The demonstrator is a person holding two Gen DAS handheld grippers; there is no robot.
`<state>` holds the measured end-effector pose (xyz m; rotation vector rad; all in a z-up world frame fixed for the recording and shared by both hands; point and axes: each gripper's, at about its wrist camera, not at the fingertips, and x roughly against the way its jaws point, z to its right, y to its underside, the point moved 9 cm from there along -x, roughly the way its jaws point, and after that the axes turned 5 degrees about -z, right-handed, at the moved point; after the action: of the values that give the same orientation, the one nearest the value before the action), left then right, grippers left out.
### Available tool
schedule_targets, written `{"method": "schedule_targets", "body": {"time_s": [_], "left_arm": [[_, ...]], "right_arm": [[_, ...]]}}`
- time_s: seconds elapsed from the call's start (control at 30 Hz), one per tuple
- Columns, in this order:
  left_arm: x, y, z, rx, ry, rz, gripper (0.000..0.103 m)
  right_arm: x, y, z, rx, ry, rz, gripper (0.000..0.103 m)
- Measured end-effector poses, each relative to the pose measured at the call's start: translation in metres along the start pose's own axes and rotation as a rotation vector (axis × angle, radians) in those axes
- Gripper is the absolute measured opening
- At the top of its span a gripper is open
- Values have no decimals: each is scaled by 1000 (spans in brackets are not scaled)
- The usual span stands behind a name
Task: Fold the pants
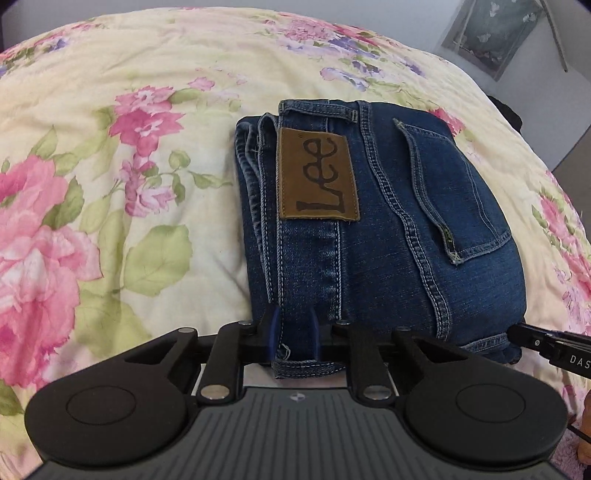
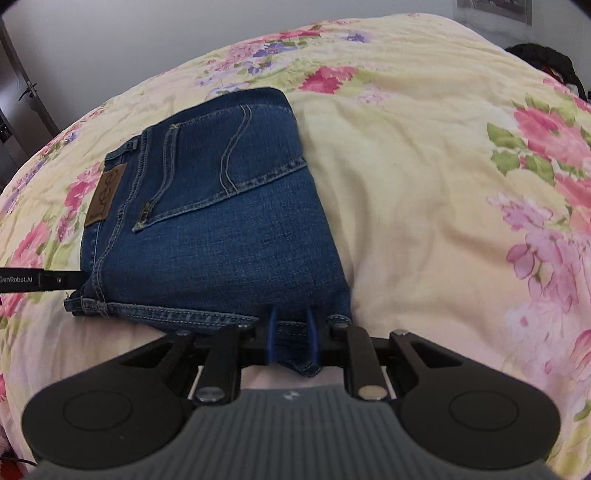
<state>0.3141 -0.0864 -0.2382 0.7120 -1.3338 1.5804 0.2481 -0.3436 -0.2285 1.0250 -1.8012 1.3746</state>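
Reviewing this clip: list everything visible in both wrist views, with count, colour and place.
Folded blue denim jeans: one, blue, lying mid-bedspread, near edge pinched by both grippers.
Brown leather brand patch: one, brown, on the waistband.
Floral cream bedspread: one, cream with pink flowers, beneath everything.
Framed picture: one, grey-blue, on the far wall.
Dark bundle: one, black, at the bed's far edge; unclear what.
Left gripper: black, blue pads, clamping the hem.
Right gripper: same, clamping the other corner.

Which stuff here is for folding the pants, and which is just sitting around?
For the job:
- folded jeans
- left gripper, jaws closed on the jeans' near edge
- right gripper, jaws closed on the near edge too

Just there:
- flowery bedspread under the jeans
- picture on the wall
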Motion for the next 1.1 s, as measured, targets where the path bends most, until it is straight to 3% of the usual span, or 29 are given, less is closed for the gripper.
{"method": "schedule_targets", "body": {"time_s": [0.1,0.23,0.33,0.37,0.43,0.5,0.57,0.77,0.93,1.1], "left_arm": [[2,1,-1,24,6,15,20],[9,-2,-7,90,23,15,31],[20,-9,-10,93,18,41,33],[24,-12,-11,81,7,56,33],[31,-21,-11,62,-10,82,45],[35,-31,-13,69,-5,99,58],[35,-40,-15,84,-4,110,64],[23,-56,-23,102,7,102,71],[7,-65,-30,142,101,89,78],[-18,-72,-48,294,261,69,80]], "right_arm": [[-9,-4,2,-25,-10,-20,13],[-4,-3,0,-11,-2,-1,14],[8,-4,2,-47,-25,23,16],[15,-5,3,-61,-39,35,20],[25,-9,3,-80,-70,63,30],[34,-17,4,-95,-84,88,51],[35,-28,5,-109,-112,95,62],[19,-62,11,-133,-155,77,68],[-1,-84,14,-146,-192,64,68],[-26,-101,21,-220,-271,30,68]]}}
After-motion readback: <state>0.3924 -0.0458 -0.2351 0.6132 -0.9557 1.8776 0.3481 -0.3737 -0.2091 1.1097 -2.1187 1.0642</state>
